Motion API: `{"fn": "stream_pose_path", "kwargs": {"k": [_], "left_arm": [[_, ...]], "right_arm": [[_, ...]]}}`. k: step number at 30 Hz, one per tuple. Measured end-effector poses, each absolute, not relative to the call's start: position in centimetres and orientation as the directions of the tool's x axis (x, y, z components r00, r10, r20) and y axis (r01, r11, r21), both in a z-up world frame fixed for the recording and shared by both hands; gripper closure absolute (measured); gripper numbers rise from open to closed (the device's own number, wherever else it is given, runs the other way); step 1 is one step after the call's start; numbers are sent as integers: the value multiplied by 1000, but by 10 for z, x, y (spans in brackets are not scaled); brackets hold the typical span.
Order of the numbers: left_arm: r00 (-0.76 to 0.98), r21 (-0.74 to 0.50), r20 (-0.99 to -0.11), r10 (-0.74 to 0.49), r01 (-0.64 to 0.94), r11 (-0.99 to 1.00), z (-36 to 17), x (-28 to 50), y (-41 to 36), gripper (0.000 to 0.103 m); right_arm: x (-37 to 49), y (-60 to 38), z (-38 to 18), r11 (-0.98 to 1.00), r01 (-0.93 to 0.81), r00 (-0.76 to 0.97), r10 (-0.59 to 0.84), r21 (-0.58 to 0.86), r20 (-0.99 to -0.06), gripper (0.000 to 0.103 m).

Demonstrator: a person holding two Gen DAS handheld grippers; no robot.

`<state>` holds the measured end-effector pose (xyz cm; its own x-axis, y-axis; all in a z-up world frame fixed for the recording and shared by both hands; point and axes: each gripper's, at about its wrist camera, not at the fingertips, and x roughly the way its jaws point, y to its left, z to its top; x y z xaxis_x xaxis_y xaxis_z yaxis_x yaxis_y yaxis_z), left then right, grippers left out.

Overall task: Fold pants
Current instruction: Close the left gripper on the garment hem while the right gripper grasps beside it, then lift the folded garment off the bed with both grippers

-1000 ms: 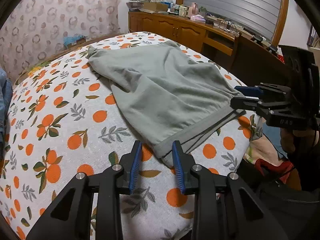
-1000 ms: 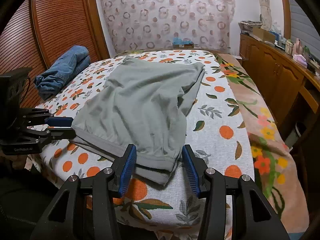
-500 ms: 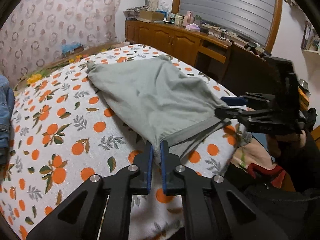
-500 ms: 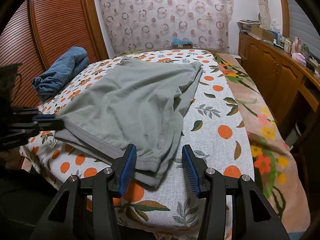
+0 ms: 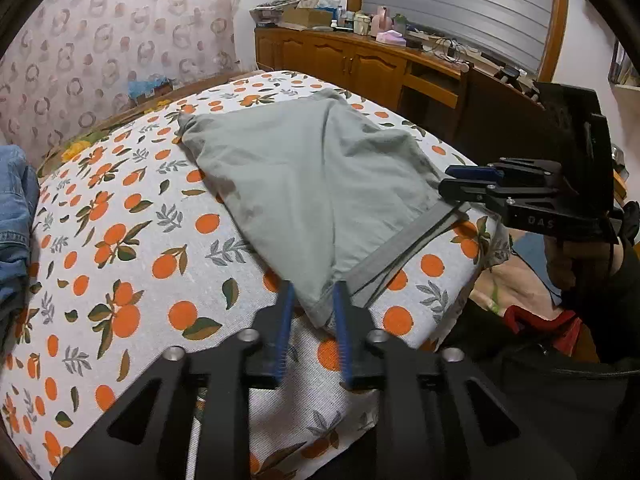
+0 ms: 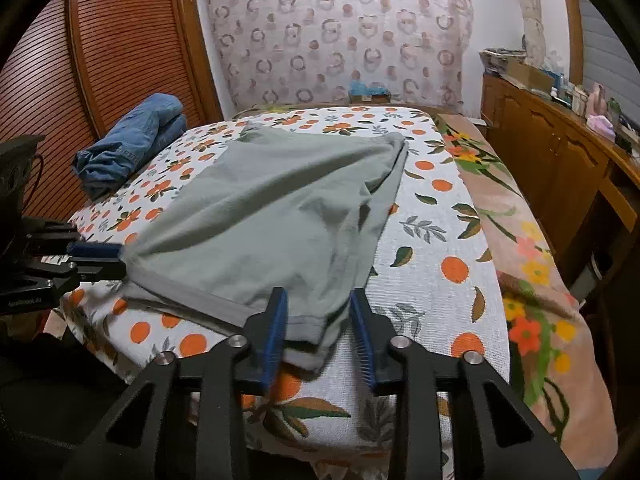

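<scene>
**Item: pants**, grey-green, one pair.

- **Location:** lying spread on the bed, waistband at the near edge. In the right wrist view the legs are running away toward 12 o'clock. Jeans are sitting well apart at 10 o'clock.
- **Handling (judged):** light, soft and limp. The cloth is sagging and creasing wherever unsupported and is likely sliding easily over the bedsheet. It is not fragile. The stitched waistband is thicker and is offering the firmest hold, best taken at its two end corners.
- **Left hand-held gripper**: the jaws are narrowly parted and have just been opening. One waistband corner is bunching between the blurred pads, and cloth is tenting up toward them. Whether the pads are pinching or letting go cannot be told.
- **Right hand-held gripper**: the jaws have just been closing and are straddling the other waistband corner. The cloth is touching the 9 o'clock pad, and a sliver of gap is showing at the 3 o'clock pad, so it is not yet clamped.
</scene>
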<state>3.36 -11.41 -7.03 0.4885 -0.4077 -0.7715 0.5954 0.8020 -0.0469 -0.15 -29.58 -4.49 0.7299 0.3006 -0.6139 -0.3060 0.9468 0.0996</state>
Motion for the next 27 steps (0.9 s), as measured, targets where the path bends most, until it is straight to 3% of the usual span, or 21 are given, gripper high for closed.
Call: {"fn": "stream_pose_path", "kwargs": {"k": [1,2,5,18,19,20,21,27], "left_arm": [[490,-48,-767,-414,600,799,-69,32,-114,74],[489,-49,-765,-419,604,795,-68,31,-114,70],[475,-49,-768,-430,626,778,-69,29,-117,57],[430,-29,-815,-388,638,769,-92,40,-126,57],[431,-29,-813,-392,641,767,-92,39,-126,57],[435,-28,-809,-396,645,764,-91,38,-125,68],[435,-32,-805,-403,647,762,-90,37,-125,85],[465,-43,-770,-437,645,763,-78,32,-118,89]], "right_arm": [[-3,-295,-45,946,-311,731,301,94,-612,88],[-3,-294,-45,945,-315,731,301,89,-613,92],[-5,-295,-42,946,-310,738,301,92,-604,92],[-8,-300,-38,950,-292,755,300,111,-582,92],[-9,-300,-38,950,-293,754,301,112,-583,92],[-9,-300,-38,949,-293,753,301,111,-584,92],[-9,-300,-39,948,-296,751,305,113,-586,92],[-13,-300,-39,943,-309,736,318,121,-597,92]]}}
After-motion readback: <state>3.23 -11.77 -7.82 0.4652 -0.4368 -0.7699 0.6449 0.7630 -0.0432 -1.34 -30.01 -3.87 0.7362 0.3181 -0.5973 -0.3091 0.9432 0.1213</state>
